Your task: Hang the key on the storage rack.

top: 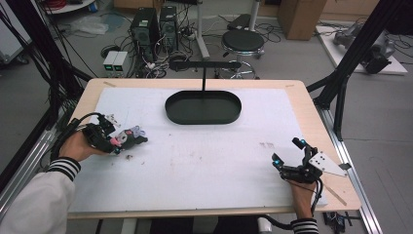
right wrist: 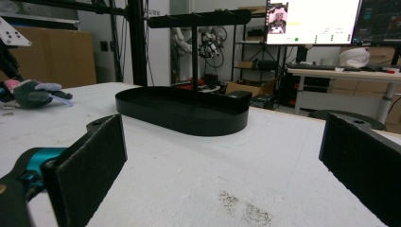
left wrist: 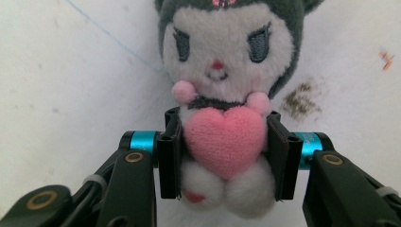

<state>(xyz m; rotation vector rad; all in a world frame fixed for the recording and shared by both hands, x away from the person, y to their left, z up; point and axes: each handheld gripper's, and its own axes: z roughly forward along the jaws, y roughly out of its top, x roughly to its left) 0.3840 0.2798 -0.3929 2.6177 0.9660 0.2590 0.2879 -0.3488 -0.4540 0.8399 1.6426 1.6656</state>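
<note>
A small plush doll (left wrist: 227, 85) with a grey hood, white face and pink heart lies on the white table cover at the left (top: 129, 136). My left gripper (left wrist: 224, 158) is shut on its body, with both black pads pressing the sides at the heart; in the high view it sits at the table's left (top: 114, 139). My right gripper (top: 288, 153) rests near the front right edge, its jaws wide apart with nothing between them (right wrist: 222, 170). In the right gripper view the doll (right wrist: 35, 92) lies far off at the left.
A black oval tray (top: 203, 107) with an upright T-shaped stand (top: 204, 66) stands at the back middle of the table. The white cover (top: 209, 156) has a few dirt smudges. A stool and computer towers stand on the floor behind.
</note>
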